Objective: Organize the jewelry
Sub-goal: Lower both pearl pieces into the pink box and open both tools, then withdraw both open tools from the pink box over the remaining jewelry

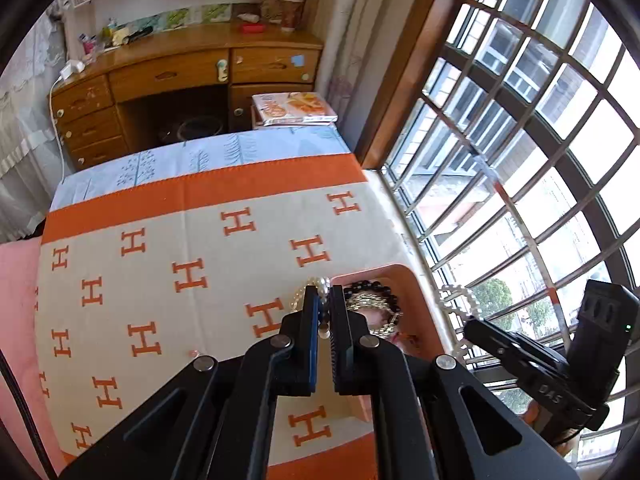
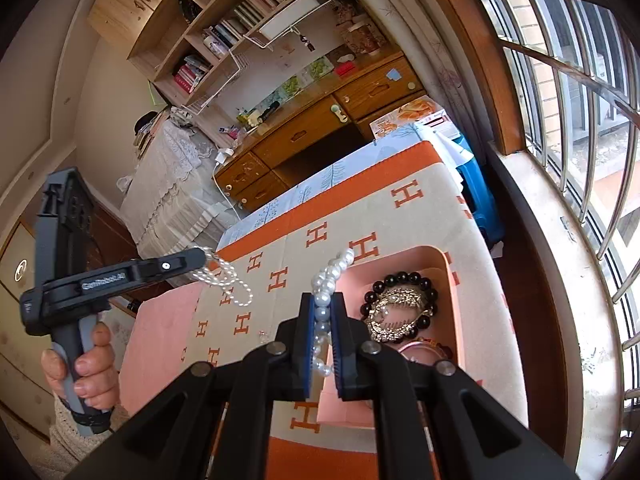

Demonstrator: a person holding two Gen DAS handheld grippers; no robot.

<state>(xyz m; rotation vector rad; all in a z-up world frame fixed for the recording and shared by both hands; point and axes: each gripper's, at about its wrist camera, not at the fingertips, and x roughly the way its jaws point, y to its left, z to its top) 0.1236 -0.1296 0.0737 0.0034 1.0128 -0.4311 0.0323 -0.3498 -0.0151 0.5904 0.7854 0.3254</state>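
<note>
Landmark: pink tray [image 2: 451, 308] lying on the orange-and-cream H-patterned blanket [image 2: 280, 280].

1. Left gripper [image 1: 325, 300]: raised over the blanket just left of the tray. Fingers [image 1: 310, 340] nearly together, clamped on a strand of small pearl beads [image 1: 323, 286]; in the right wrist view this thin strand [image 2: 224, 280] hangs in loops from the tip, well left of the tray. The person's hand [image 2: 86, 364] grips the handle.

2. Right gripper [image 2: 324, 304]: above the tray's left edge. Fingers [image 2: 305, 344] closed on a large-pearl bracelet [image 2: 330, 280], which runs between the pads and stands out beyond the tips over the blanket.

3. In the tray: black bead bracelet [image 2: 400, 280] ringing a gold chain bracelet [image 2: 400, 300]; a pink bangle [image 2: 420, 348] touching them at the tray's near side.

4. Behind the blanket, far from the tray: wooden desk [image 1: 180, 76]. Right of the tray: barred window [image 1: 520, 140].
</note>
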